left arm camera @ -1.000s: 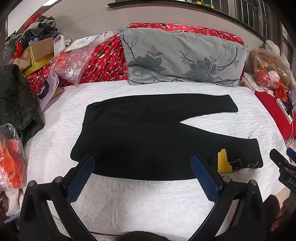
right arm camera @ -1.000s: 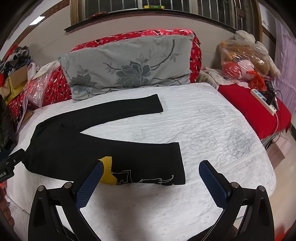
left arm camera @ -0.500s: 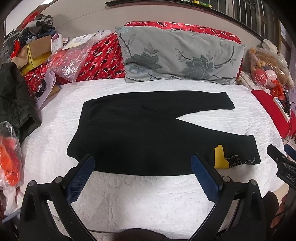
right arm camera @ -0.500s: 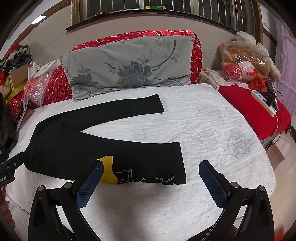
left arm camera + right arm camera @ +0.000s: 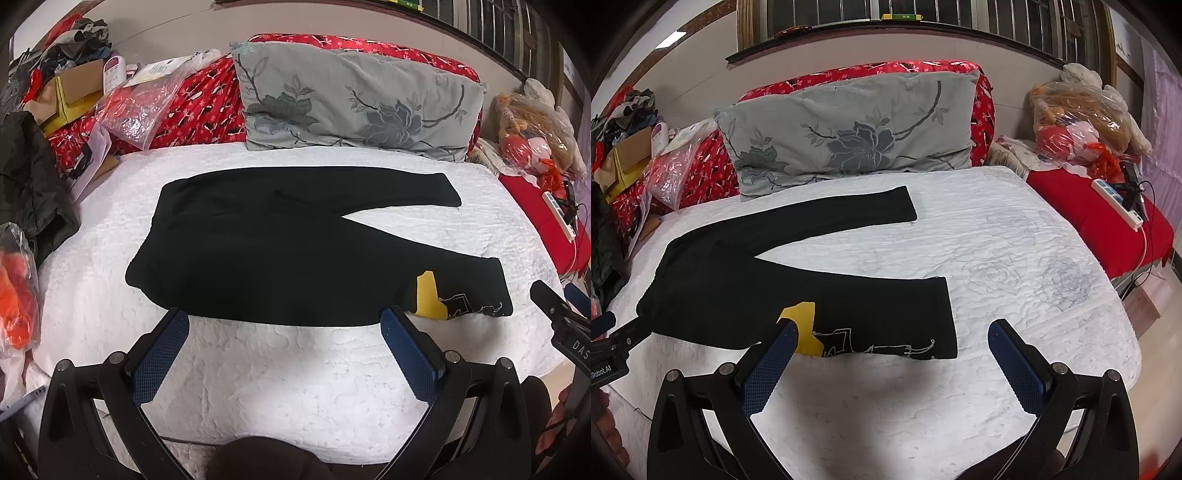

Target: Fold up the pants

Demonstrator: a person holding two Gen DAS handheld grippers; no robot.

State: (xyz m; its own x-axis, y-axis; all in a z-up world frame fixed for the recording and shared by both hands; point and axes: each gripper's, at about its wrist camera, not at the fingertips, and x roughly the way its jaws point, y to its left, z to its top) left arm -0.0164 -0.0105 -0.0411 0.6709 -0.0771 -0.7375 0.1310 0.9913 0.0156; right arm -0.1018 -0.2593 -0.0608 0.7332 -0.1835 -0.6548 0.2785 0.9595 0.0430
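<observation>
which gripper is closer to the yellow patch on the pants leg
Right. The right gripper hovers open with its left finger beside the yellow patch; the left gripper hovers open near the pants' middle, patch off its right.

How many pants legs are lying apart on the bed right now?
2. The far leg runs toward the grey pillow; the near leg, with the yellow patch, lies by the front edge. Nothing appears hidden.

Black pants [image 5: 798,280] flat on white bed [image 5: 1015,258], legs apart.
</observation>
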